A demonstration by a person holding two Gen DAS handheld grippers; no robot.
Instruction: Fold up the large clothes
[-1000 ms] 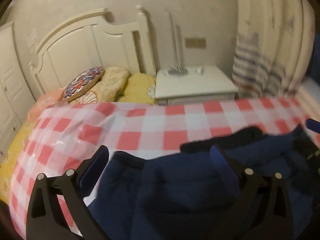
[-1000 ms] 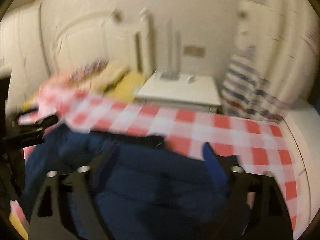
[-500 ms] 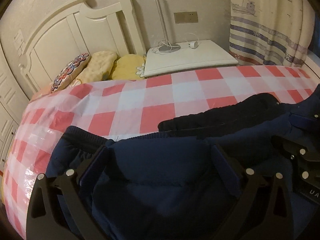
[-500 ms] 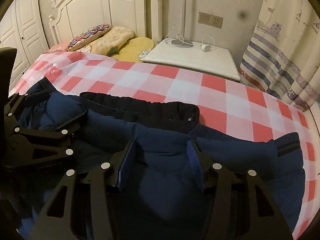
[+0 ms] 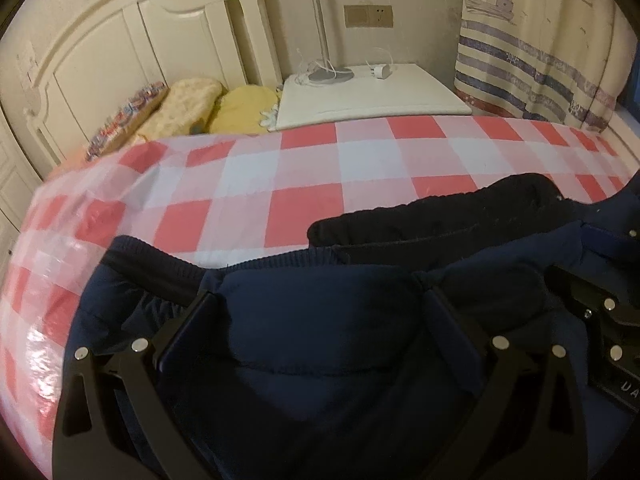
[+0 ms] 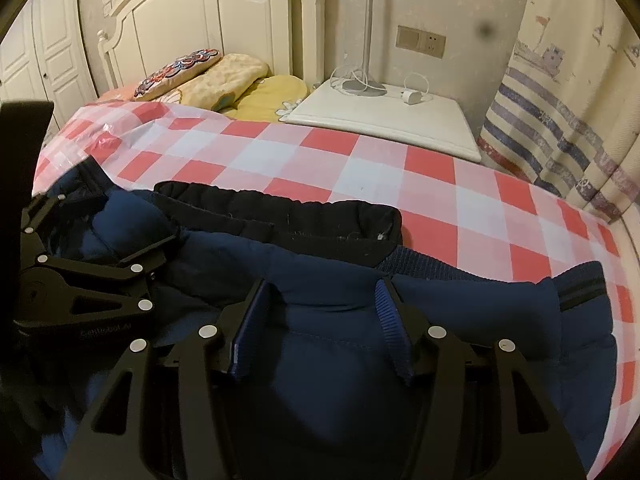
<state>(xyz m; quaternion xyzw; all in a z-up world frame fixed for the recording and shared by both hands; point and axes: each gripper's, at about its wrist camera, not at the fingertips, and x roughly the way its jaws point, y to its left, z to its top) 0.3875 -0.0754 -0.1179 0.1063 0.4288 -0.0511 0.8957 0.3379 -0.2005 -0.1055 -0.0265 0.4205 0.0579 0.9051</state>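
A navy padded jacket (image 5: 320,360) lies spread on the red-and-white checked bed cover (image 5: 304,168). A black garment with an elastic band (image 5: 440,216) lies along its far edge, partly under it. My left gripper (image 5: 318,304) is open wide and pressed down on the jacket's left part, with a puffy bulge between its fingers. In the right wrist view the jacket (image 6: 480,312) reaches the cover's right side. My right gripper (image 6: 322,292) is shut on a raised fold of it, both pads pressing the fabric. The two grippers sit close side by side.
A white nightstand (image 5: 372,96) with a lamp base and a charger stands beyond the bed. Pillows (image 5: 192,100) lie against the white headboard (image 6: 240,20). A striped curtain (image 5: 540,60) hangs at the right. White wardrobe doors (image 6: 40,48) are at the far left.
Both grippers came down onto the jacket. The right jaws narrowed and pinched a fold of it. The left jaws kept their wide spread.
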